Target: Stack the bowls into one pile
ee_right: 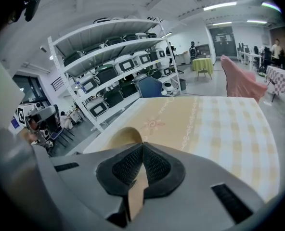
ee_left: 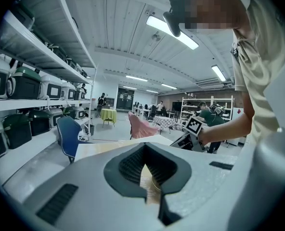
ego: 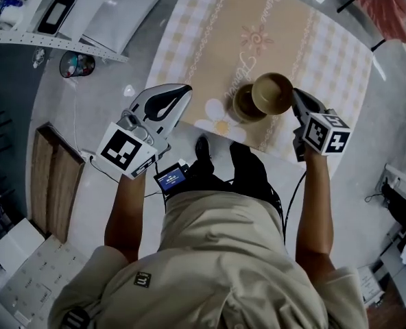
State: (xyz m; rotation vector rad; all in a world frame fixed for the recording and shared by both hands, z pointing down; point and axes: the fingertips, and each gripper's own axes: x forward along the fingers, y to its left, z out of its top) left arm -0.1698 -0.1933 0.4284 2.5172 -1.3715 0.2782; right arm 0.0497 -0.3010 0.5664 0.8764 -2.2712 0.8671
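Note:
A tan bowl (ego: 271,92) hangs tilted just above the table, partly over a darker brown bowl (ego: 244,105) that rests on the yellow checked tablecloth (ego: 326,53). My right gripper (ego: 293,94) is shut on the tan bowl's right rim. In the right gripper view the rim (ee_right: 121,137) runs between the shut pads of the right gripper (ee_right: 142,147). My left gripper (ego: 186,88) hovers at the table's near-left edge, left of the bowls, shut with nothing in it. In the left gripper view, cloth shows through the gap below the left gripper's (ee_left: 143,150) tips.
A white flower print (ego: 220,118) lies on the cloth by the brown bowl. Metal shelving (ego: 66,19) stands left of the table and a wooden pallet (ego: 52,180) lies on the floor. The person's legs are at the table's near edge.

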